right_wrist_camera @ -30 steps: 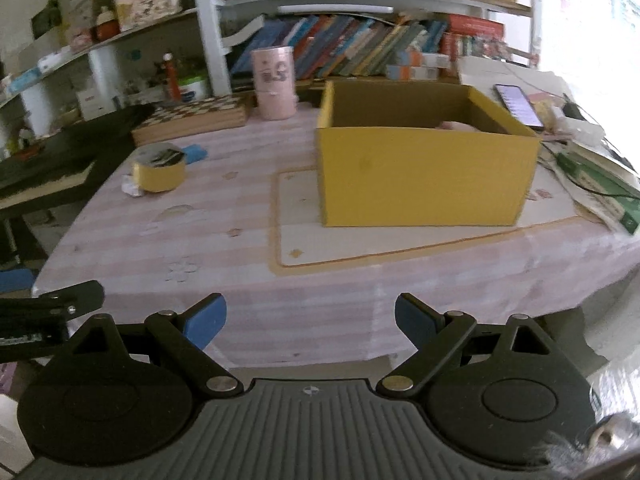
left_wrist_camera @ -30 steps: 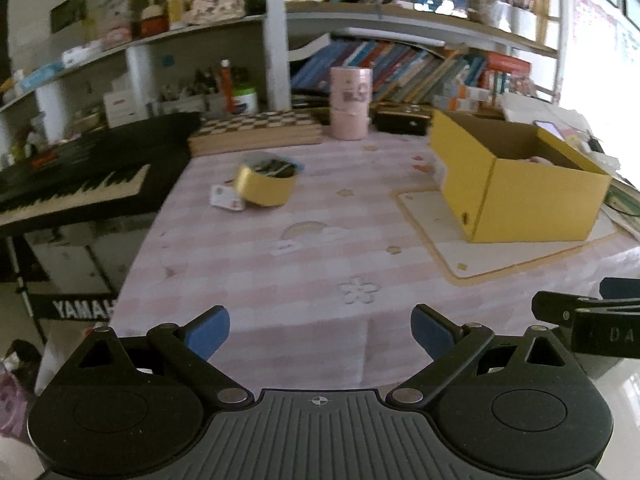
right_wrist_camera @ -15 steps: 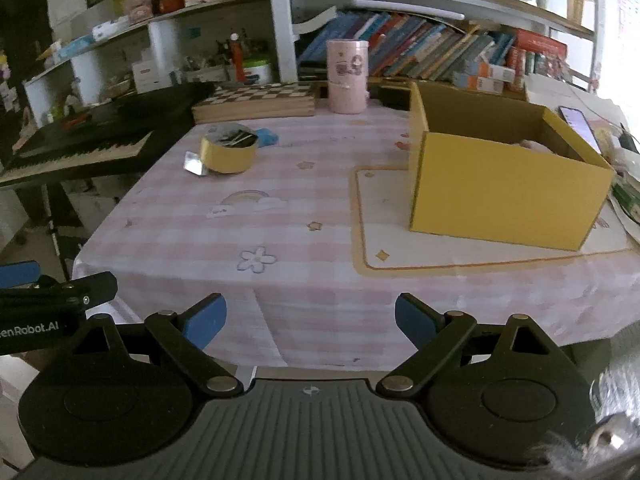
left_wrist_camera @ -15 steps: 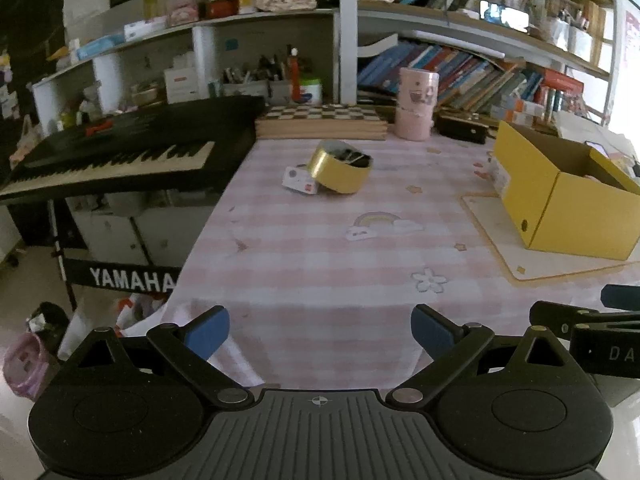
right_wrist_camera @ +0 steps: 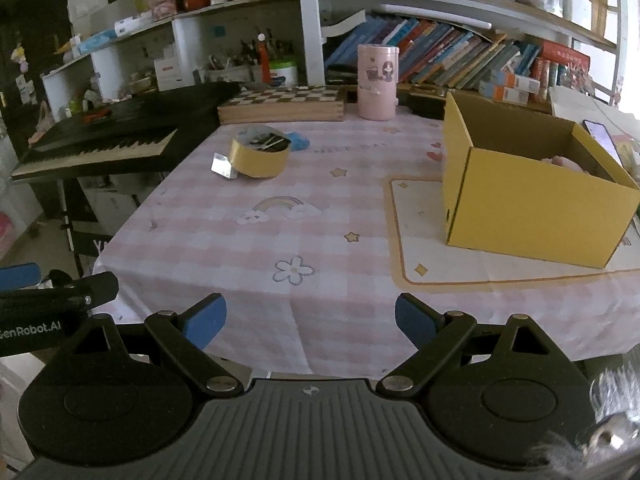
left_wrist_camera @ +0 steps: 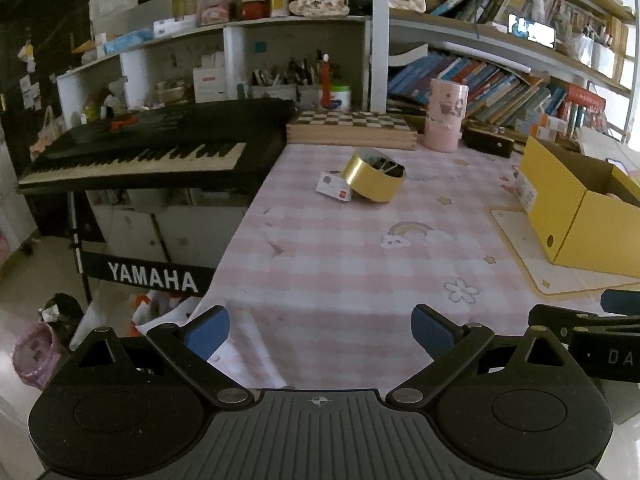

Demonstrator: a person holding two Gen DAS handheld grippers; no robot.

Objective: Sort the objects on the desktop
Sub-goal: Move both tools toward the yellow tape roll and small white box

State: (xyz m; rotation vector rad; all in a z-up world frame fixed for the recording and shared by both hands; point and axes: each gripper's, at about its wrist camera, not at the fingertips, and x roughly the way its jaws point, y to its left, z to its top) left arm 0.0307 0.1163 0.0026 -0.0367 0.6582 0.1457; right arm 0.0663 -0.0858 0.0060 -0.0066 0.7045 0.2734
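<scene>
A round gold tin [left_wrist_camera: 374,176] [right_wrist_camera: 260,156] holding black binder clips sits at the table's far left. A small white card box [left_wrist_camera: 334,187] [right_wrist_camera: 223,165] lies against it, and a blue item [right_wrist_camera: 298,141] lies behind it. An open yellow cardboard box [left_wrist_camera: 576,208] [right_wrist_camera: 532,184] stands on a cream mat at the right, with something pink inside. My left gripper [left_wrist_camera: 320,326] is open and empty over the table's near edge. My right gripper [right_wrist_camera: 310,318] is open and empty, also at the near edge.
A pink cylinder [right_wrist_camera: 378,82], a wooden chessboard [right_wrist_camera: 282,102] and a black case [left_wrist_camera: 488,144] stand along the table's back. A black Yamaha keyboard [left_wrist_camera: 152,148] stands to the left. Bookshelves fill the wall behind. A phone [right_wrist_camera: 600,136] lies right of the yellow box.
Both grippers have swung left and pulled back a little, so the keyboard and the table's left edge show more. Both stay open and empty. Nothing on the table moved.
</scene>
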